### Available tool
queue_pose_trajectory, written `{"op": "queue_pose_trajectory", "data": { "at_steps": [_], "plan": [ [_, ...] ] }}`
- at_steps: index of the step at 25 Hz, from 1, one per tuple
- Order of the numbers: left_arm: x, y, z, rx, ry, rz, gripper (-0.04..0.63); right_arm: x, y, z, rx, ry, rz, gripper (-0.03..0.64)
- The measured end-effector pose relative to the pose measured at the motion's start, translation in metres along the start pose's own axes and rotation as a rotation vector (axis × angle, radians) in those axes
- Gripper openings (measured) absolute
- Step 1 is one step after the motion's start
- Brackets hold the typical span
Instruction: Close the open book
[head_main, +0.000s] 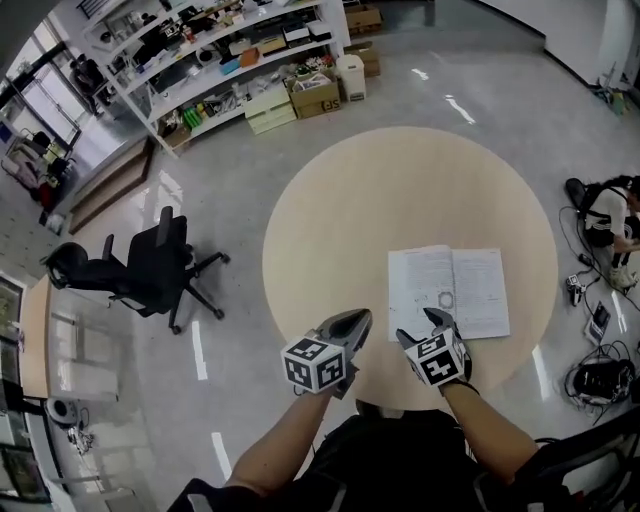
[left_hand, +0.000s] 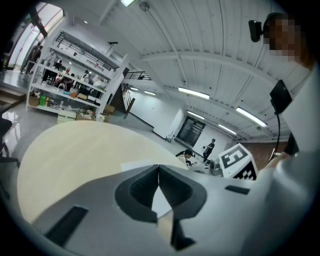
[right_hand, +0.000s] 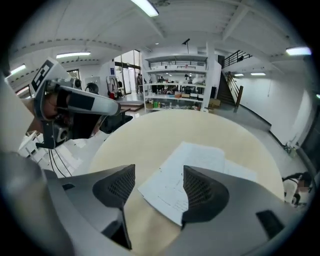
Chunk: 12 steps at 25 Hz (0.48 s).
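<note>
Lying open by the round table's (head_main: 350, 200) right edge, spine pointing away from the person, the book (head_main: 449, 291) sits just beyond the wide, empty right gripper (head_main: 438, 320); the left gripper (head_main: 356, 324), jaws pinched together, is farther.

Glossy grey floor (head_main: 240, 200) all round a pale round table (head_main: 400, 190); black office chair (head_main: 150, 265) left, white shelving (head_main: 200, 60) beyond, strip lights (left_hand: 195, 93) overhead.
</note>
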<state>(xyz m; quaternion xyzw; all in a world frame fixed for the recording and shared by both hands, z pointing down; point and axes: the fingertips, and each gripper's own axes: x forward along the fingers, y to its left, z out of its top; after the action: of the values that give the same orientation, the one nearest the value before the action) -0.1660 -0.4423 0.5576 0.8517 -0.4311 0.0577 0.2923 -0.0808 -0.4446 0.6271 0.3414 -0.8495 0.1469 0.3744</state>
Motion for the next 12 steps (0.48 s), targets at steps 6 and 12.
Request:
{"op": "queue_pose_trajectory", "data": {
  "at_steps": [6,12],
  "plan": [
    [0.013,0.016,-0.031,-0.018,0.075,0.017,-0.006,0.052,0.001,-0.041,0.065,0.121,-0.06,0.284],
    [0.015,0.027,-0.049,-0.022,0.136,0.014,-0.006,0.081,0.001,-0.064,0.129,0.207,-0.1,0.339]
  ]
}}
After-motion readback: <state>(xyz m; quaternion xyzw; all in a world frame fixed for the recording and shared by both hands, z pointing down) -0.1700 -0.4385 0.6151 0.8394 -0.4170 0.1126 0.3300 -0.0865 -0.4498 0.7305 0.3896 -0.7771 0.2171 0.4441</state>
